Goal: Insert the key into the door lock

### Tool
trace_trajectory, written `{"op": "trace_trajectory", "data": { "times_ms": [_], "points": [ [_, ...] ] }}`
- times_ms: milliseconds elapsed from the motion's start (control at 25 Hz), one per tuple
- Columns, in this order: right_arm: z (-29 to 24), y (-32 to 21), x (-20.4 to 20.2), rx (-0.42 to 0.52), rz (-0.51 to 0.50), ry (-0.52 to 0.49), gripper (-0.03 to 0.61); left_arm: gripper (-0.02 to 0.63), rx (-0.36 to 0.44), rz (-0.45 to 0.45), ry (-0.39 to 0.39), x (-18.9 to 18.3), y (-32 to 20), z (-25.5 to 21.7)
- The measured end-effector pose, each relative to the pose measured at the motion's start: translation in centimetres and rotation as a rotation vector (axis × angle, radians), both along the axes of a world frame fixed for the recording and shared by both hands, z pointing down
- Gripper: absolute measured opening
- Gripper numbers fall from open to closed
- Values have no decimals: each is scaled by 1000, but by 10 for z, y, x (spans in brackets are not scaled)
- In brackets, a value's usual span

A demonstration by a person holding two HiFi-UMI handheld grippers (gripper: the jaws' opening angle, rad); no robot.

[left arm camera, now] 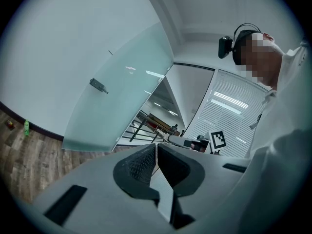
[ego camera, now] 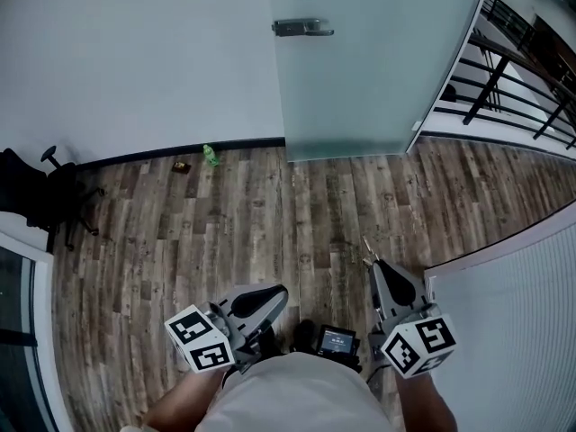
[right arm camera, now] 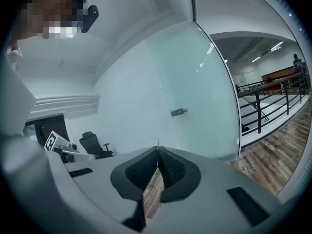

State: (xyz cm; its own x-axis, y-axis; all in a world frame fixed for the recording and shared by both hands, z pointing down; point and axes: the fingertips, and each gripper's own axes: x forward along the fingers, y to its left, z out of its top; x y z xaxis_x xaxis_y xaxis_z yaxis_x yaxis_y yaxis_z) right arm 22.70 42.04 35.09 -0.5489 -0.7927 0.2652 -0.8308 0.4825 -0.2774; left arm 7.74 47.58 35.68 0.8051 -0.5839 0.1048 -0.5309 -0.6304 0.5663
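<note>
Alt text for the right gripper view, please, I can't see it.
The right hand-held gripper is shut on a thin key whose tip pokes up past the jaws, aimed toward a frosted glass door not yet reached. The door's lock handle sits above and right of the key tip; a black office chair stands at left.

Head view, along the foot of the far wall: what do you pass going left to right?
Black office chair → small brown object → green bottle → frosted glass door → black railing.
</note>
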Motion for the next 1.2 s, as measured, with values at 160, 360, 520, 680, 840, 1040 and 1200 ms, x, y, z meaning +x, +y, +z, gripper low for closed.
{"op": "trace_trajectory", "data": {
  "times_ms": [160,360,520,680,840,1040,1200],
  "points": [
    [7,-8,2,-8,-17,1,14,25,-2,-4,-6,5,-5,4],
    [12,-22,-9,-23,-40,5,14,25,-5,-20,-5,-1,-18,4],
    [12,-38,-24,-22,-50,9,14,25,4,-23,3,-13,-38,3],
    [14,-62,-39,-24,-38,13,14,25,7,-9,9,-27,-66,6],
    [15,-88,-57,-31,-23,16,14,25,12,5,14,-47,-100,5],
    [13,-129,-82,-30,4,9,14,25,24,41,23,-67,-142,-1],
    [4,-157,-105,-35,11,3,14,25,21,65,32,-85,-173,-8]
  ]
}}
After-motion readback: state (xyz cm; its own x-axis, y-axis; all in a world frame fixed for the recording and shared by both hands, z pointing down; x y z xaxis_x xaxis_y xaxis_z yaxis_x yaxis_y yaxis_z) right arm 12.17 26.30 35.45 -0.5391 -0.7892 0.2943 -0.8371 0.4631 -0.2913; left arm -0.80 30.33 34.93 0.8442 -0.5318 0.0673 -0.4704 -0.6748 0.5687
